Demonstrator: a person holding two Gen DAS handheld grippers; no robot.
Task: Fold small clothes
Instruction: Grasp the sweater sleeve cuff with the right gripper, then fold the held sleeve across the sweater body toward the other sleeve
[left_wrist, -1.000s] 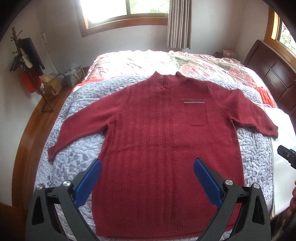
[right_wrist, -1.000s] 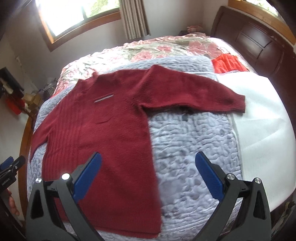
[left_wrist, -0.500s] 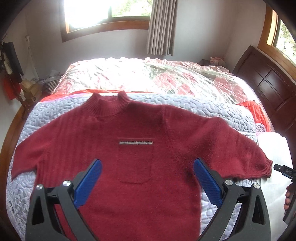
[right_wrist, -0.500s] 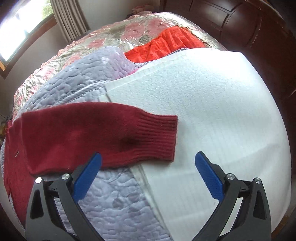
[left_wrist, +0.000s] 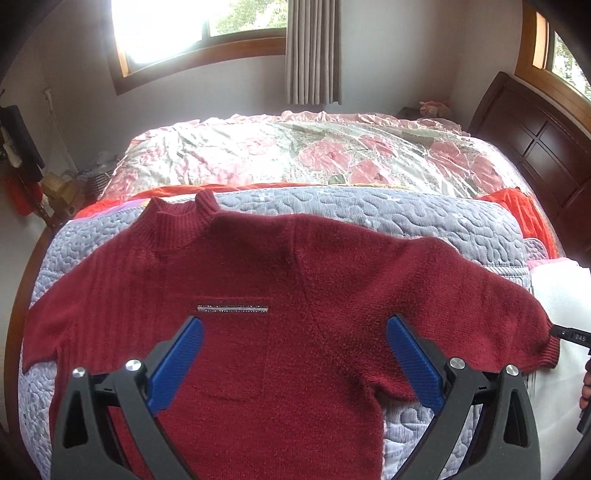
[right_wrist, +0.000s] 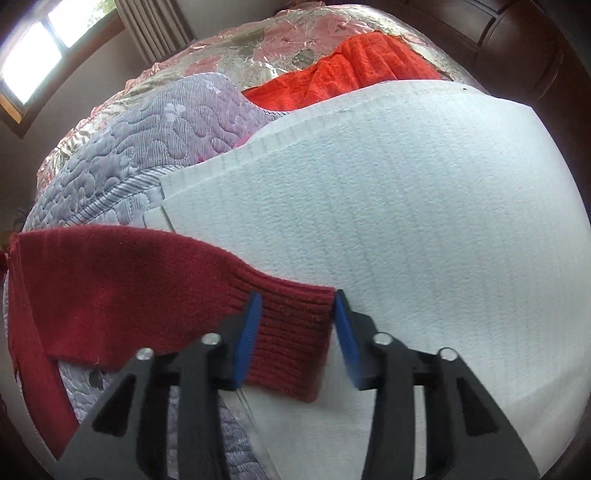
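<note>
Since half a second ago, the right gripper (right_wrist: 297, 321) has been brought down onto the ribbed cuff (right_wrist: 291, 343) of the dark red knitted sweater (left_wrist: 280, 332), and its blue-padded jaws, then spread wide above the sleeve, have been narrowed until the cuff lies between them. The left pad is seen against the ribbing; the right pad sits at the cuff's end edge, and whether a firm pinch is made cannot be told. The left view is little changed.

The sweater is spread flat, front up, on a grey-lilac quilted bedspread (left_wrist: 424, 221), collar toward the far window, a chest pocket with a silvery trim strip (left_wrist: 232, 308) showing. The sleeve at the right is stretched outward, so that its cuff rests on a white textured foam sheet (right_wrist: 406, 192) laid beside the quilt. An orange-red towel-like cloth (right_wrist: 354, 70) is seen beyond the sheet, and a pink floral satin coverlet (left_wrist: 295, 151) covers the far part of the bed.

The left gripper (left_wrist: 294, 347) is held above the sweater's chest with its blue pads wide apart, nothing between them. In the left view, the tip of the right gripper (left_wrist: 570, 334) is seen at the cuff.
</note>
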